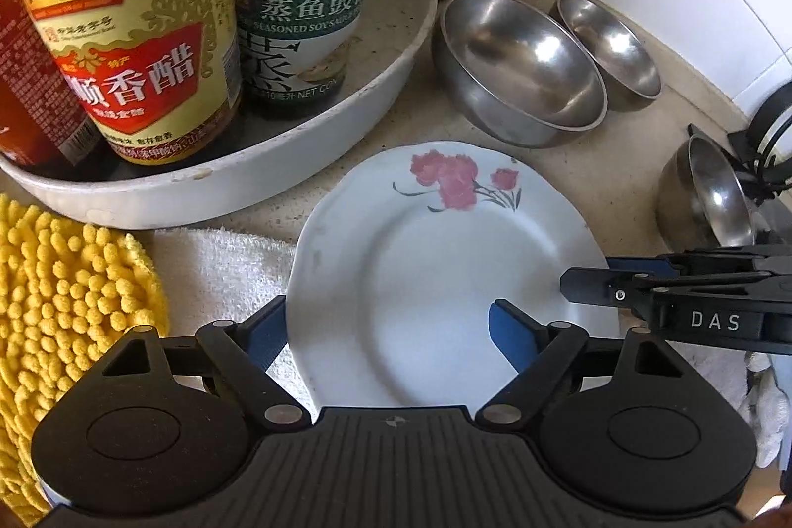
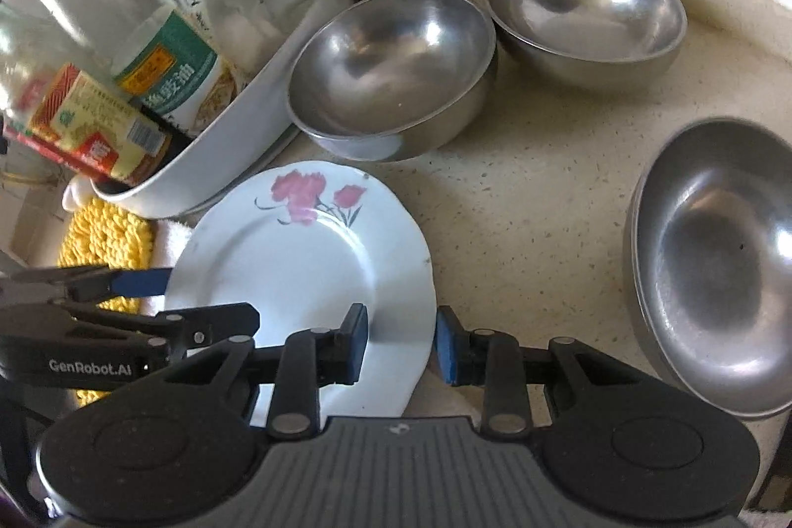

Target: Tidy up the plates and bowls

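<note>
**A:** Looking thru the L wrist cam first. Where's the plate?

**B:** Flowered plate (image 1: 425, 270) sits flat-ish on the counter (image 1: 396, 127), its left side lying over a white towel (image 1: 218, 270). Pink flowers are on the far rim.

**A:** L tongs?

**B:** L tongs (image 1: 391, 325) stand wide apart. One blue pad is just outside the plate's left edge over the towel, the other above the plate's middle. No squeeze on anything. R tongs (image 1: 589, 280) poke in from the right, tip over the plate's right rim.

**A:** Bowls?

**B:** Three steel ones. Big bowl (image 1: 519, 68) is just behind the plate, far bowl (image 1: 609, 43) touches it from behind, and side bowl (image 1: 708, 191) is at the right edge, apart from both. White tray (image 1: 297, 162) w/ sauce bottles (image 1: 133, 33) is back left, yellow cloth (image 1: 64, 290) front left.

**A:** Now the R wrist cam.

**B:** Same plate, near the bottom centre. R tongs are set narrow, straddling the plate's right rim: one pad over the plate, the other out over the counter. A gap shows between the pads, so not clamped; can't tell if the inner pad touches. L tongs come in from the left, one finger beside the rim, one above it, parted.

**A:** Bowls again?

**B:** Big and far bowl are side by side at the back, empty. Side bowl is far right, well apart from the plate. Tray is just left of the big bowl.
</note>
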Available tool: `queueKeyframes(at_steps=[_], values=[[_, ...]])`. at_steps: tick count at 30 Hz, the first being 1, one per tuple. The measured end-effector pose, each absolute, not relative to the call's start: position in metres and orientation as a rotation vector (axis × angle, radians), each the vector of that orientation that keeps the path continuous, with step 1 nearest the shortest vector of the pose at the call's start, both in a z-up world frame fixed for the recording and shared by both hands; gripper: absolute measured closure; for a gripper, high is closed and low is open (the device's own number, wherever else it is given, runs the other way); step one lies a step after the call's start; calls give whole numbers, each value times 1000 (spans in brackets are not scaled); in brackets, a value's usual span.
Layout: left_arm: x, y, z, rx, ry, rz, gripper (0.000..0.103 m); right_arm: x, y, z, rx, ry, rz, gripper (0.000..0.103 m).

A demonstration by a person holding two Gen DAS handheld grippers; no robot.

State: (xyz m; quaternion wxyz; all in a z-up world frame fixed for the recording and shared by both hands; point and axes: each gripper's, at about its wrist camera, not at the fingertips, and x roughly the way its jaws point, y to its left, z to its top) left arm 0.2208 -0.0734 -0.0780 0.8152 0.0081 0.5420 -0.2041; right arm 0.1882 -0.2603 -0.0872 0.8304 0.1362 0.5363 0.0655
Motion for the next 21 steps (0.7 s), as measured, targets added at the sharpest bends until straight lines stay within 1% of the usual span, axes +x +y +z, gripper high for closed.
queueKeyframes(at_steps=[5,9,11,14,18,21], values=[[218,-81,-79,79,1143,-427,15,189,-260,-88,290,1137,134,51],[215,-87,-81,124,1124,-415,15,188,-254,-87,255,1135,128,49],[214,-87,-81,130,1117,-416,15,187,-254,-87,264,1129,133,46],[214,-88,-82,130,1111,-414,15,184,-259,-88,308,1110,134,45],[213,-92,-83,148,1093,-415,12,179,-252,-88,238,1095,146,48],[213,-95,-83,154,1088,-405,13,178,-245,-87,195,1086,130,48]])
